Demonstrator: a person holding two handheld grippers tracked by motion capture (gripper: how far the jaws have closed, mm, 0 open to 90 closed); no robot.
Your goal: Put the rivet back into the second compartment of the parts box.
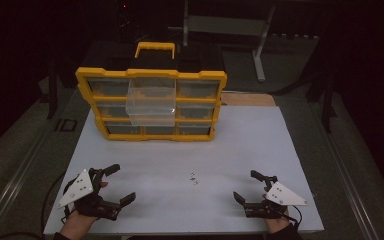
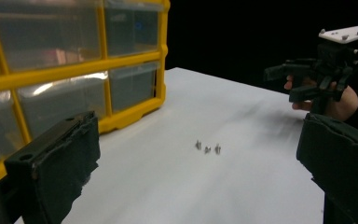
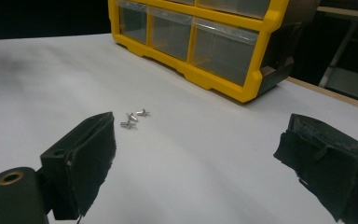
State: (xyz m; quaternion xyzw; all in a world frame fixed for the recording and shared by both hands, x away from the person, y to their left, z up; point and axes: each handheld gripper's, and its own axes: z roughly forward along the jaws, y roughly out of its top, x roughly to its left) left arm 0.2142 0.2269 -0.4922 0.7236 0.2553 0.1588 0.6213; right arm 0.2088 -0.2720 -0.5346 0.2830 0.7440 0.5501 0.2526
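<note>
Left gripper (image 1: pixel 112 185) sits low at the near left of the white table (image 1: pixel 230 145), jaws spread wide, nothing between them. Behind it, at the table's far side, stands the yellow drawer organizer (image 1: pixel 152 102), one clear drawer (image 1: pixel 151 102) pulled partway out. Three small screws (image 1: pixel 194 178) lie loose mid-table, between both tools. Right gripper (image 1: pixel 252 186) rests near right, jaws wide, empty too.

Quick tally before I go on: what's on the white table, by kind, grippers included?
Yellow drawer organizer: 1
Clear drawer pulled out of it: 1
Small metal screws: 3
Hand-held grippers: 2, left hand-held gripper and right hand-held gripper
Total: 7
</note>
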